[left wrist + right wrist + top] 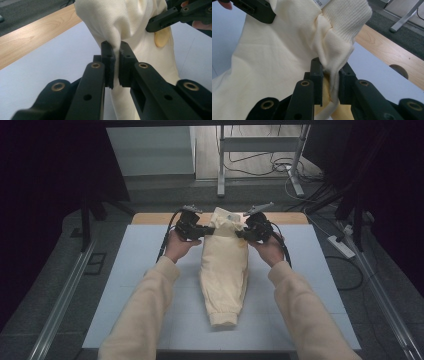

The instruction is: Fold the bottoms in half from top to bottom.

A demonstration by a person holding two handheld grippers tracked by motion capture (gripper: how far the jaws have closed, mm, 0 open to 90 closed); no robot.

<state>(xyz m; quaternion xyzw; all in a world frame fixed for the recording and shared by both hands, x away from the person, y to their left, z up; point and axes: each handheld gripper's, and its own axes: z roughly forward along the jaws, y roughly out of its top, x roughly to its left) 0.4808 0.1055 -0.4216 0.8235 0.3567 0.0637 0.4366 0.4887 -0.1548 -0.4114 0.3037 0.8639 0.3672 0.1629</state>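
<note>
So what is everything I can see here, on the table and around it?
Garment: one, cream, folded lengthwise on the mat, its far end lifted by both tools; ribbed cuff at that end.
Mat: one, pale grey-white, covering most of the table.
Table: one, wooden, its edge showing beyond the mat.
Metal stand: one, grey, on the floor behind the table.
Cables: several, dark, on the floor at the back right.
Power strip: one, white, on the floor at the right.
Left tool: one, black, shut on the garment's fabric.
Right tool: one, black, shut on a fold by the cuff.
Sleeves: two, cream, rising from the bottom of the high view.
</note>
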